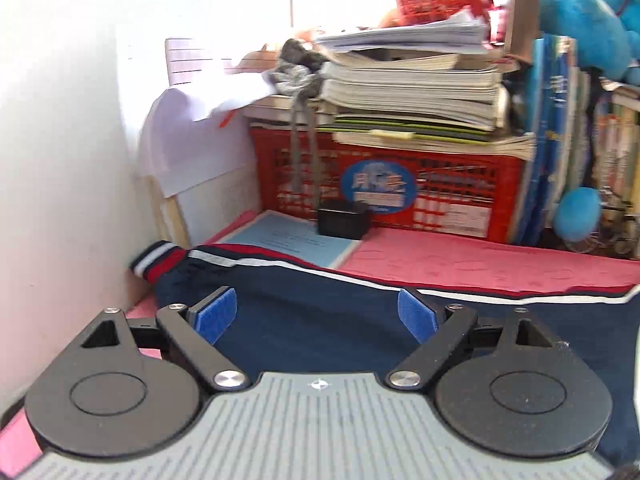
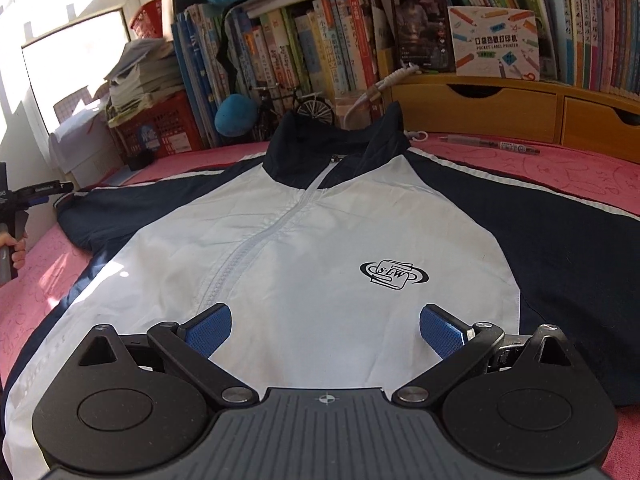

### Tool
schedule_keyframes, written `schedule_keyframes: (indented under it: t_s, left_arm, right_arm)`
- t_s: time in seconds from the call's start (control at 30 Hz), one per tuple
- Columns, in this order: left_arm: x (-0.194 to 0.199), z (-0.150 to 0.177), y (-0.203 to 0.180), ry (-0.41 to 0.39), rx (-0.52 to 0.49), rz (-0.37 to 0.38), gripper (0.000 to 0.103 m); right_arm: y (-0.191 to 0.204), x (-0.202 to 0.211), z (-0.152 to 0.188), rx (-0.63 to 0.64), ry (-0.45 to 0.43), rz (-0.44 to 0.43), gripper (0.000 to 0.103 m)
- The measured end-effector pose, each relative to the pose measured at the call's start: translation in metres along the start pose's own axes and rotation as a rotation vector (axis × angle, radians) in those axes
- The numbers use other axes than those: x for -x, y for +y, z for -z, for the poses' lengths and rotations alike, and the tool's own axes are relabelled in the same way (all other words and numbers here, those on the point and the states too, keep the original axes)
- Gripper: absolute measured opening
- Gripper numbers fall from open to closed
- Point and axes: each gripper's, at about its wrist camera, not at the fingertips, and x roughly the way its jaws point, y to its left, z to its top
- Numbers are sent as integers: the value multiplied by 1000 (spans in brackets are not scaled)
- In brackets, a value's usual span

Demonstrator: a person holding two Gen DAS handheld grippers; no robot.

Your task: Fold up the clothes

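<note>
One red crate [image 1: 400, 192] bears stacked books [image 1: 412, 88] behind the jacket [image 2: 304, 240].

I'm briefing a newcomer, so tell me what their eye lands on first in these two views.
First, the navy-and-white jacket, spread front-up and zipped on the pink mat, filling the right wrist view. Next, the right gripper over its white chest panel, open and empty, and the left gripper, open over a navy sleeve. Behind, a red crate stacked with papers, and a crowded bookshelf.

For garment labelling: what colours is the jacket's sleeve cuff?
The cuff is red, white and navy striped, clearest in left wrist view.
</note>
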Motion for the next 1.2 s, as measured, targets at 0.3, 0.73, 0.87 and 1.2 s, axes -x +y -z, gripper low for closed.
schedule_keyframes:
  t_s: [0.3, 0.73, 0.87, 1.2]
  left_arm:
    - [18, 70, -144, 241, -109, 267, 90]
    - [19, 63, -148, 242, -198, 65, 99]
    - [27, 37, -173, 158, -213, 158, 99]
    - [-25, 41, -274, 197, -264, 304, 99]
  right_arm:
    - [-31, -8, 6, 11, -2, 141, 101]
    - [-277, 103, 54, -511, -41, 879, 102]
    - [-233, 93, 32, -321, -109, 693, 101]
    - [-13, -64, -62, 235, -27, 122, 103]
